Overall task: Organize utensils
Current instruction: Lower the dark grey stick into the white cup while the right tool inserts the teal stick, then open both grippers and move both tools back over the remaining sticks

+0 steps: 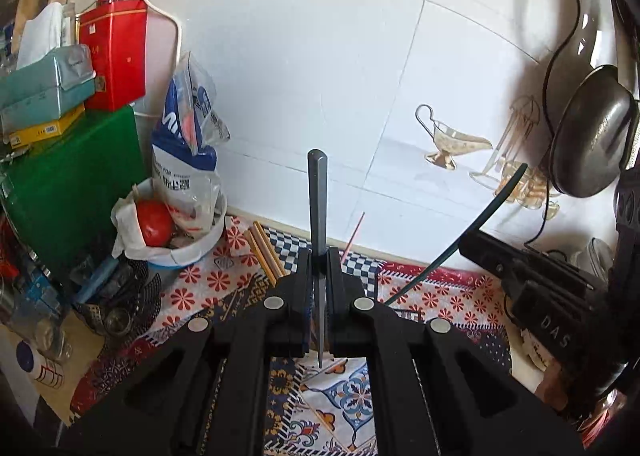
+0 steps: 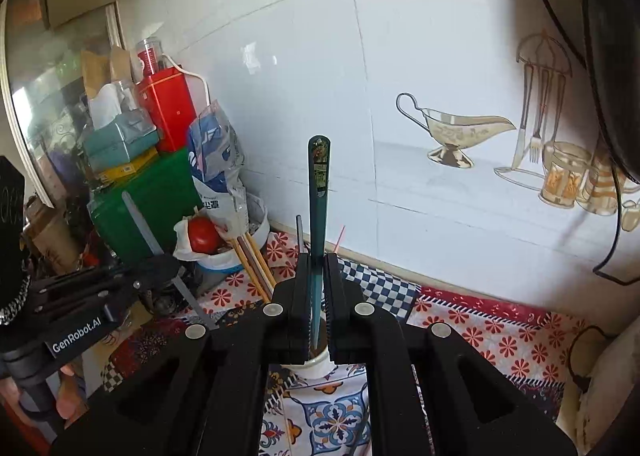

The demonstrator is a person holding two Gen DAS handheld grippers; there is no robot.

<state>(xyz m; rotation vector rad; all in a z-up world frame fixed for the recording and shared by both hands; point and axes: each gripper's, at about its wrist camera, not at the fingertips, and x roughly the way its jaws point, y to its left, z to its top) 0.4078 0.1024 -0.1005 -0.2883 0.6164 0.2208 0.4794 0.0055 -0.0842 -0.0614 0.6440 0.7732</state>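
My left gripper (image 1: pixel 319 256) is shut on a grey chopstick (image 1: pixel 317 199) that stands upright, thick end up, tip above the patterned cloth. My right gripper (image 2: pixel 317 260) is shut on a dark green chopstick (image 2: pixel 319 175) with a decorated top, held upright over a white cup (image 2: pixel 316 366) just below the jaws. The right gripper and its green chopstick (image 1: pixel 464 236) show at the right of the left wrist view. The left gripper and grey chopstick (image 2: pixel 152 240) show at the left of the right wrist view. Wooden chopsticks (image 1: pixel 264 252) lie on the cloth near the wall.
A white bowl (image 1: pixel 188 252) with a red tomato (image 1: pixel 154 221) and a blue-white bag stands at the left, beside a green box (image 1: pixel 68 191), red tin and tissue box. A tiled wall is close ahead. A dark pan (image 1: pixel 592 135) and cable hang at right.
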